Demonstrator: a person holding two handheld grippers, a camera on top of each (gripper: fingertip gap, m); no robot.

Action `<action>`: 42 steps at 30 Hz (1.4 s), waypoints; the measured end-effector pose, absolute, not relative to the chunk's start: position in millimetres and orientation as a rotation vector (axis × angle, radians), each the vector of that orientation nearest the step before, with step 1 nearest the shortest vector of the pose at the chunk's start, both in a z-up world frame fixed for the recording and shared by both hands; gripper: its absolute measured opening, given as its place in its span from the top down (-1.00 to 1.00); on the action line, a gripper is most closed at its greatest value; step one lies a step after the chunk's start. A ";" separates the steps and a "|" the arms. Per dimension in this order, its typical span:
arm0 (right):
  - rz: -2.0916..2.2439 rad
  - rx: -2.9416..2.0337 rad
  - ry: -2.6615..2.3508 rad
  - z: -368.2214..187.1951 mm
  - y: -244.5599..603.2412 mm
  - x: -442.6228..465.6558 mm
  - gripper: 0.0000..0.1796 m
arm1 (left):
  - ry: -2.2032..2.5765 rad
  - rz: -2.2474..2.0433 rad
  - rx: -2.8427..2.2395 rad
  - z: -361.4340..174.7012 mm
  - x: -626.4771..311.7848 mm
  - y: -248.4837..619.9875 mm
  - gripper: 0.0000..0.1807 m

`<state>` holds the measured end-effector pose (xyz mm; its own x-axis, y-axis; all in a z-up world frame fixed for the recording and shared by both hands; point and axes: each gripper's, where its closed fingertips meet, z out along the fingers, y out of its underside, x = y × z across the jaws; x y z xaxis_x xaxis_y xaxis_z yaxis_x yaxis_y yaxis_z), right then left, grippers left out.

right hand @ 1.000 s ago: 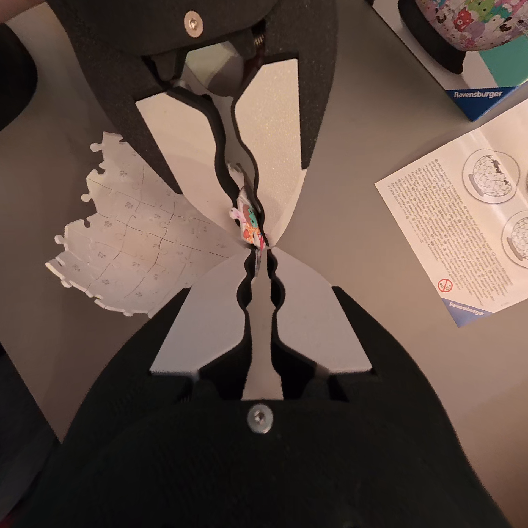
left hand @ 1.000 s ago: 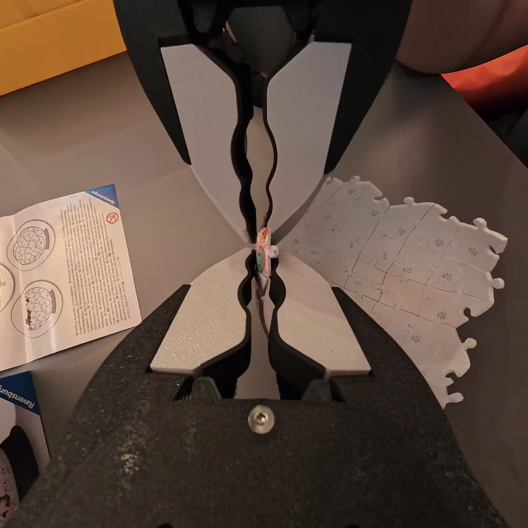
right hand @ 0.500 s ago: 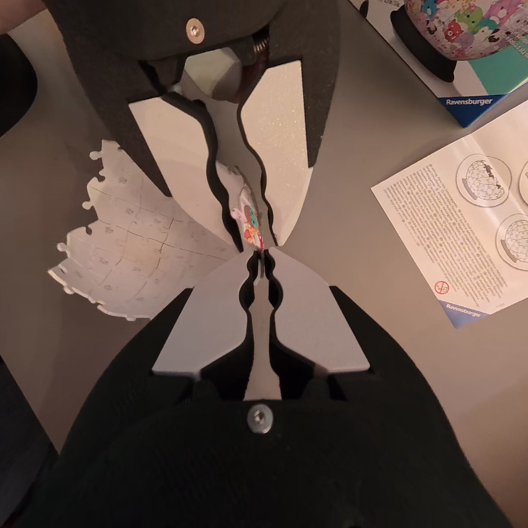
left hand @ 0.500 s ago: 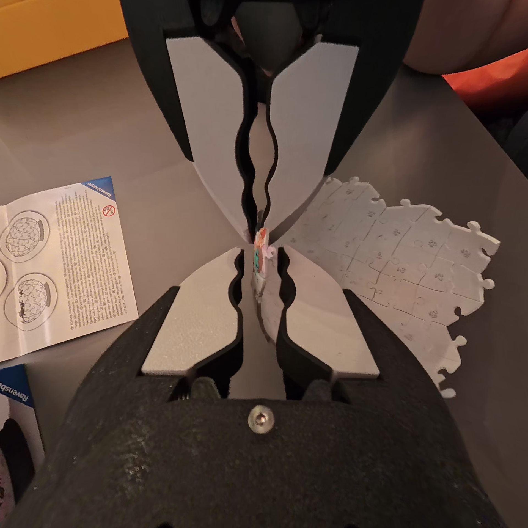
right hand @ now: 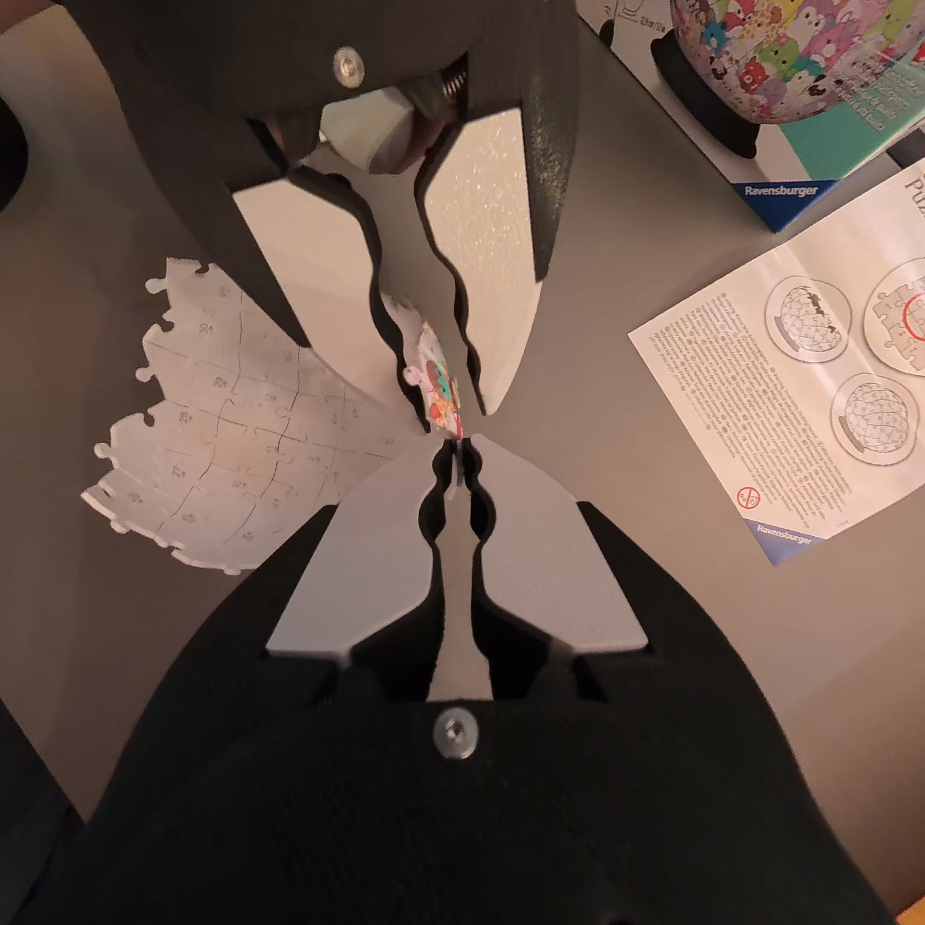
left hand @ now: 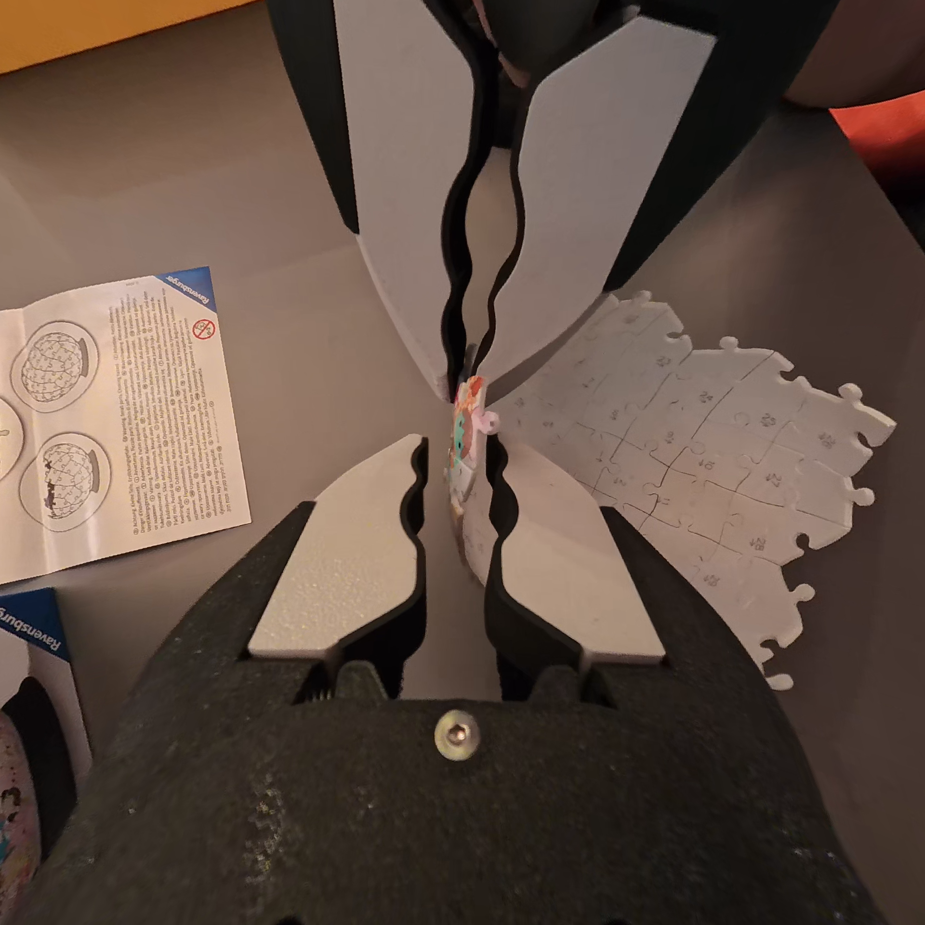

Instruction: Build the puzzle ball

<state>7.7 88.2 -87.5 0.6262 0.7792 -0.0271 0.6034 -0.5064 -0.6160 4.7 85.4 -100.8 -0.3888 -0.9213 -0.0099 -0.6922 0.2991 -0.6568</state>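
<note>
The left tongs stand apart, their fingers on either side of the curved puzzle shell without pinching it. Facing them tip to tip, the right tongs are clamped on the shell's edge, which stands on end between both tools with its colourful printed face seen edge-on. The white numbered underside fans out above the grey counter. Farther off on the counter lie a folded instruction leaflet and, beyond it, the puzzle box.
</note>
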 end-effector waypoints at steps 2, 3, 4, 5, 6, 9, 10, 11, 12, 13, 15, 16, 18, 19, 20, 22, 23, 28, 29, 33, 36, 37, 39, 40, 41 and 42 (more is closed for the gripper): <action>0.401 -2.280 -1.074 -87.4 89.0 7.8 0.95 | 2.202 -0.798 -1.443 -103.3 5.2 84.6 0.79; 0.397 -2.280 -1.070 -87.4 89.5 8.2 0.95 | 2.207 -0.792 -1.443 -104.3 5.7 84.3 0.82; 0.396 -2.281 -1.066 -87.4 89.8 8.6 0.94 | 2.205 -0.786 -1.444 -104.5 6.3 84.7 0.83; 0.402 -2.283 -1.064 -87.2 89.7 8.6 0.94 | 2.206 -0.783 -1.444 -104.6 6.6 84.8 0.83; 0.411 -2.281 -1.064 -87.0 89.5 8.4 0.94 | 2.209 -0.781 -1.444 -104.5 6.6 84.8 0.84; 0.438 -2.281 -1.063 -87.3 89.4 8.6 0.93 | 2.213 -0.775 -1.449 -104.7 6.9 85.0 0.84; 0.452 -2.279 -1.060 -86.9 89.5 8.1 0.92 | 2.213 -0.770 -1.448 -104.8 7.1 85.2 0.85; 0.467 -2.276 -1.059 -86.7 89.3 7.6 0.92 | 2.214 -0.768 -1.445 -104.8 7.3 85.1 0.85; 0.477 -2.277 -1.057 -86.9 89.3 7.4 0.91 | 2.214 -0.767 -1.444 -104.7 7.4 84.9 0.85; 0.481 -2.280 -1.054 -87.2 89.4 7.6 0.90 | 2.215 -0.766 -1.444 -104.8 7.6 84.9 0.85; 0.487 -2.273 -1.059 -87.3 89.9 7.2 0.90 | 2.215 -0.766 -1.442 -104.7 7.9 84.5 0.86; 0.489 -2.274 -1.061 -87.8 89.7 6.9 0.90 | 2.215 -0.765 -1.441 -104.7 8.1 84.5 0.86; 0.489 -2.278 -1.068 -89.0 89.1 6.4 0.92 | 2.217 -0.764 -1.439 -104.8 8.4 84.4 0.86; 0.478 -2.280 -1.067 -89.2 89.6 6.9 0.92 | 2.219 -0.763 -1.440 -104.9 8.5 84.3 0.86; 0.464 -2.279 -1.068 -89.4 90.0 7.4 0.93 | 2.220 -0.763 -1.441 -104.9 8.6 84.1 0.86; 0.447 -2.280 -1.073 -89.5 89.6 7.3 0.94 | 2.223 -0.760 -1.437 -105.0 8.6 83.9 0.85; 0.448 -2.288 -1.066 -89.6 89.3 7.2 0.94 | 2.224 -0.759 -1.437 -105.0 8.5 84.0 0.85; 0.447 -2.313 -1.037 -89.5 88.3 7.0 0.95 | 2.223 -0.758 -1.433 -104.8 8.7 83.7 0.85; 0.446 -2.315 -1.032 -89.3 88.4 6.9 0.95 | 2.222 -0.758 -1.432 -104.5 8.7 83.8 0.85; 0.431 -2.320 -1.021 -88.6 87.7 6.9 0.96 | 2.218 -0.763 -1.428 -103.7 8.7 83.5 0.85; 0.439 -2.304 -1.046 -88.9 88.2 6.4 0.95 | 2.217 -0.764 -1.431 -104.0 8.5 83.7 0.84; 0.438 -2.297 -1.047 -89.0 88.8 6.5 0.95 | 2.216 -0.762 -1.433 -104.1 8.3 84.1 0.85; 0.429 -2.281 -1.066 -88.8 88.9 6.6 0.95 | 2.216 -0.766 -1.436 -104.0 8.3 83.9 0.85; 0.421 -2.274 -1.073 -88.8 88.6 7.0 0.94 | 2.216 -0.766 -1.436 -104.0 8.4 83.8 0.86; 0.424 -2.274 -1.075 -88.7 88.0 7.0 0.93 | 2.216 -0.767 -1.435 -104.0 8.6 83.7 0.86; 0.430 -2.273 -1.077 -88.7 87.2 6.8 0.92 | 2.216 -0.768 -1.434 -104.1 8.8 83.4 0.87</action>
<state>6.8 87.2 -88.7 0.6220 0.7820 -0.0399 0.5945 -0.5048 -0.6259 8.8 83.4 -104.1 -0.4006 -0.9158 -0.0282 -0.7022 0.3267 -0.6327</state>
